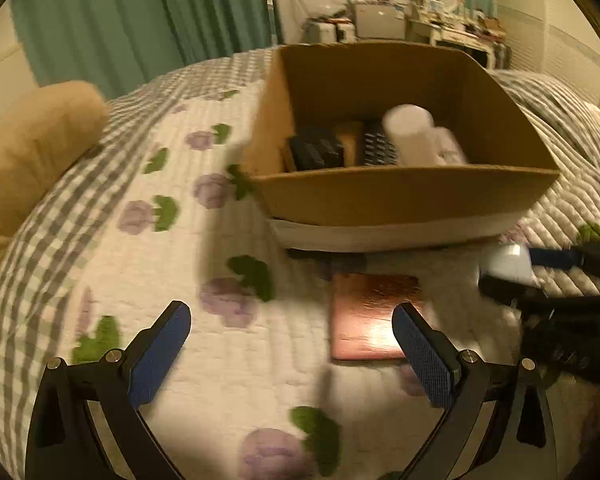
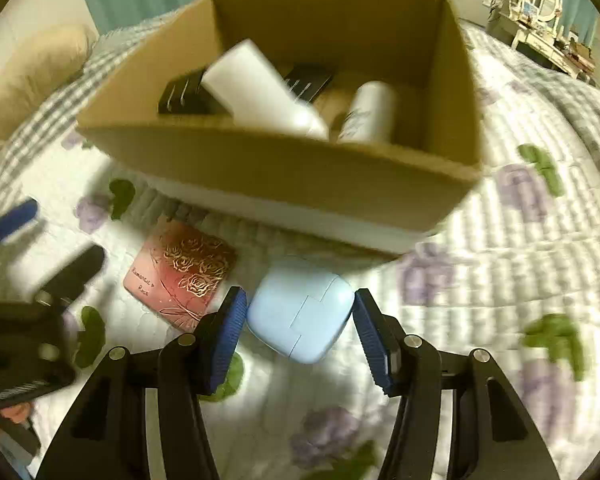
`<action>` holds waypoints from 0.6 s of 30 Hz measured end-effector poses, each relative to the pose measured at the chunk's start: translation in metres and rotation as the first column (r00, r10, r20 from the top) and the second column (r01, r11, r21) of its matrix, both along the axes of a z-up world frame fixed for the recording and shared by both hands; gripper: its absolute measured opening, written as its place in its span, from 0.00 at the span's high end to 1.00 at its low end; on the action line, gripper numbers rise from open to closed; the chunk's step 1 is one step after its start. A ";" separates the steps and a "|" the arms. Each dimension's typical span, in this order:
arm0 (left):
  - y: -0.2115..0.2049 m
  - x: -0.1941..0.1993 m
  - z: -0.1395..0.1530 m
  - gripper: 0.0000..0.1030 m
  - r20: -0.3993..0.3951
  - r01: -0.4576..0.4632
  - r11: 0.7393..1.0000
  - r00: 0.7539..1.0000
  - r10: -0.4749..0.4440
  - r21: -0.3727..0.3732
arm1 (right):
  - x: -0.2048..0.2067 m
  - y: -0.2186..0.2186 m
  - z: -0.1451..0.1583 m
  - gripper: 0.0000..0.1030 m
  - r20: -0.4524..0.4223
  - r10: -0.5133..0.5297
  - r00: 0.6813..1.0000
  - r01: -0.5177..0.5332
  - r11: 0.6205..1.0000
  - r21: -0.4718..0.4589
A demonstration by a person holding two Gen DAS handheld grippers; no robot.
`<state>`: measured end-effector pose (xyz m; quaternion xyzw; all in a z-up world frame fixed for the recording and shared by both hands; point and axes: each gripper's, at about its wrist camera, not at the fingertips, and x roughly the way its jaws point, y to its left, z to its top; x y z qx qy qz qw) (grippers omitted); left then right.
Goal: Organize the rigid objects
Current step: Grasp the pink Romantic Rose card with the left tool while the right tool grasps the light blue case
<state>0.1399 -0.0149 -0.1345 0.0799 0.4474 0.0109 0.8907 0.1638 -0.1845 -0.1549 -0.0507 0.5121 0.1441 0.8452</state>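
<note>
Right now your right gripper (image 2: 300, 326) has the pale blue case (image 2: 300, 314) between its pads; they sit against its two sides, so you appear to be clenched on it, or very nearly. The case lies on the quilt (image 2: 520, 264) just in front of the cardboard box (image 2: 284, 168), on the near side. That spot suits a short lift over the box's front wall. Inside the box lie two white bottles (image 2: 260, 96) and some dark flat items (image 2: 182, 98), so it looks like your collecting place. Left of the case, also in front of the box, lies the pink card (image 1: 374, 314). Your left gripper (image 1: 292, 352) hangs above it with jaws spread wide and empty, probably lined up to take it next.
</note>
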 end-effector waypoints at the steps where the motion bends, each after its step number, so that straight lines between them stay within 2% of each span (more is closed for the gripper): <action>1: -0.006 0.001 -0.002 0.00 -0.009 0.019 1.000 1.000 -0.019 0.003 | 0.000 -0.004 0.004 0.46 0.009 0.000 1.000 0.000 1.000 -0.011; 7: -0.038 0.014 -0.023 0.00 -0.089 0.096 0.995 0.992 -0.092 0.037 | -0.001 -0.018 0.011 0.46 0.023 -0.002 1.000 0.002 1.000 -0.013; 10: -0.043 0.024 -0.031 0.02 -0.117 0.104 0.994 0.988 -0.099 0.044 | -0.002 -0.026 0.006 0.46 0.020 -0.010 1.000 0.010 1.000 -0.005; 14: -0.043 0.037 -0.041 0.02 -0.149 0.086 0.996 0.985 -0.082 0.016 | 0.004 -0.025 0.006 0.46 0.017 -0.019 1.000 0.019 1.000 0.010; 15: -0.044 0.040 -0.045 0.04 -0.161 0.075 0.997 0.984 -0.071 0.018 | 0.004 -0.025 0.005 0.46 0.015 -0.022 1.000 0.022 1.000 0.016; 18: -0.046 0.047 -0.057 0.19 -0.218 0.071 0.997 0.974 -0.068 0.005 | 0.004 -0.029 0.002 0.46 0.002 -0.031 1.000 0.031 0.999 0.032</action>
